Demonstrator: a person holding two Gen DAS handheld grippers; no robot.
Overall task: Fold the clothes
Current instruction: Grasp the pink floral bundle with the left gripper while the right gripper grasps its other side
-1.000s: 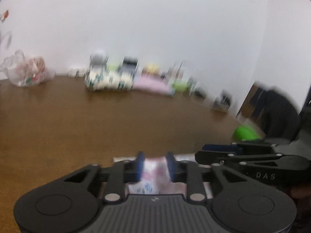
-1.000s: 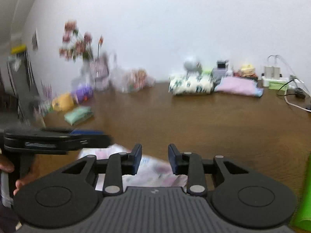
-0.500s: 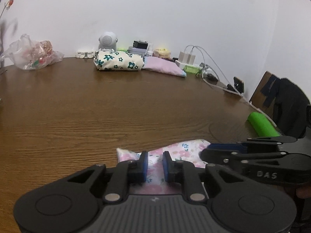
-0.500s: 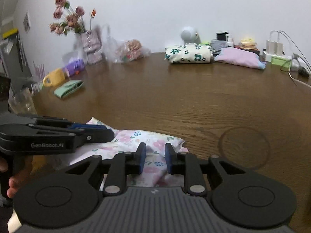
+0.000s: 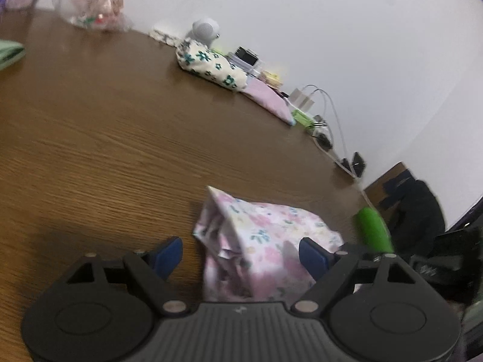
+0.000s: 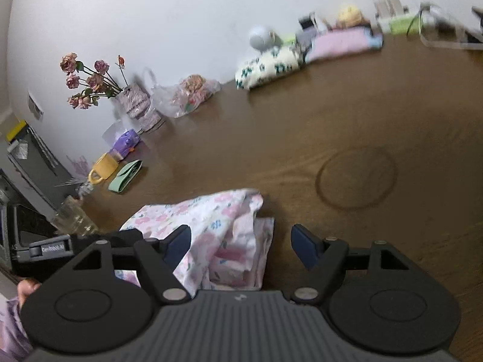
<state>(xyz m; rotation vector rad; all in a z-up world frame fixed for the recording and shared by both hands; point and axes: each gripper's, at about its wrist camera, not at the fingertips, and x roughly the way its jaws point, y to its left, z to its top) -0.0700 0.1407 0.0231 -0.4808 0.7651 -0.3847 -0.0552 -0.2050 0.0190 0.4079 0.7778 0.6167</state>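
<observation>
A folded pink floral cloth (image 5: 259, 241) lies on the brown wooden table (image 5: 105, 138) near its front edge. My left gripper (image 5: 241, 252) is open, its blue-tipped jaws spread wide on either side of the cloth's near end. In the right wrist view the same cloth (image 6: 211, 229) lies in loose layers, and my right gripper (image 6: 241, 241) is open over its right end. The left gripper's body (image 6: 60, 247) shows at the lower left of that view. Neither gripper holds the cloth.
At the back by the wall lie a folded white floral cloth (image 5: 211, 66), a pink cloth (image 5: 268, 99), a power strip with cables (image 5: 314, 111) and a plastic bag (image 5: 90, 9). A green roll (image 5: 372, 229) lies right. A vase of flowers (image 6: 132, 102), yellow mug (image 6: 102, 169) and glass (image 6: 74, 217) stand left.
Both grippers were nearly shut on the floral cloth half a second ago. Both now stand wide open, tilted, and the cloth lies released on the table.
</observation>
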